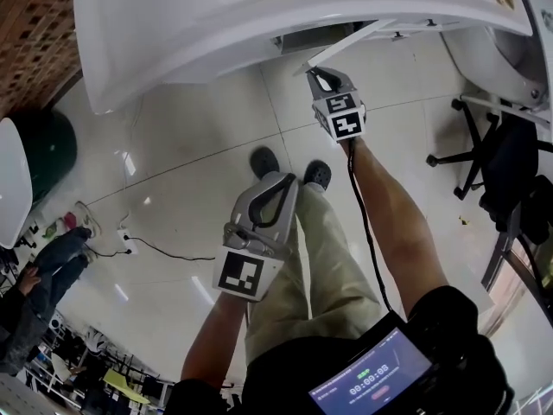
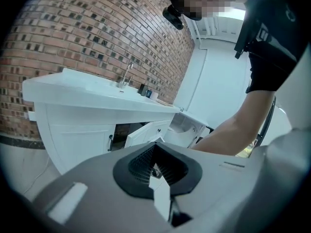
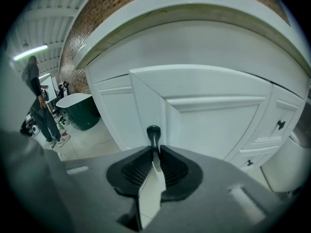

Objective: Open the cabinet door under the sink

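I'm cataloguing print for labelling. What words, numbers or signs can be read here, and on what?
Screen, bottom of the head view: a row of timer-like digits, too blurred to read.
Left cube and right cube: black-and-white square markers, no letters.
Cabinet: no print that can be read.

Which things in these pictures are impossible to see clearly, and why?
Cabinet inside: left gripper view, a dark gap, too small; head view, counter covers it.
Handle lower part: right gripper view, the right gripper shut on it hides it.
Items by the faucet: left gripper view, too small.
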Demonstrator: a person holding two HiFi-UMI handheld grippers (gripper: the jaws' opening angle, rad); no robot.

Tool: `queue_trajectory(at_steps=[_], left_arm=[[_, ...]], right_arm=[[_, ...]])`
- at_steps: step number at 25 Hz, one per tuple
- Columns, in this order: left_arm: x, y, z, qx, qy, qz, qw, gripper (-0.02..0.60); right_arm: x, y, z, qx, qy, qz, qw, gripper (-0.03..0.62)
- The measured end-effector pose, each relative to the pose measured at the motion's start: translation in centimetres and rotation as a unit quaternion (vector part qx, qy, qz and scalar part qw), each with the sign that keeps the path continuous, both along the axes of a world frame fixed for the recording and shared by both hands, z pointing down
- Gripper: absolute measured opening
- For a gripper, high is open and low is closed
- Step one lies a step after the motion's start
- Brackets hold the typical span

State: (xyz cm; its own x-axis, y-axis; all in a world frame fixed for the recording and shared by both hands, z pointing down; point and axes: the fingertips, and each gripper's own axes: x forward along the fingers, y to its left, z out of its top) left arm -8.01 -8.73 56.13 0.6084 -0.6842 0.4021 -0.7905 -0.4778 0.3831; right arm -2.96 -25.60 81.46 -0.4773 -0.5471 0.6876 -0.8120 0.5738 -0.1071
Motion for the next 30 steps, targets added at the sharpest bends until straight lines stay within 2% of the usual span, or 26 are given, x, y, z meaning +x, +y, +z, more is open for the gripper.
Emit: queue_trajectory(at_steps=[17, 30], left_arm=[[5.0, 1.3, -0.7, 0.004, -0.007, 0.031, 0.9995, 0.017], [9.1, 1.6, -1.5, 0.008, -0.003, 0.054, 0.9985, 0.017]], right_arm=[[3.8, 4.1, -0.2, 0.009, 0.003, -0.031, 0.999, 0.032], [9.2, 7.3, -0.1, 0.001, 0.010, -0.028, 1.000, 0.032]])
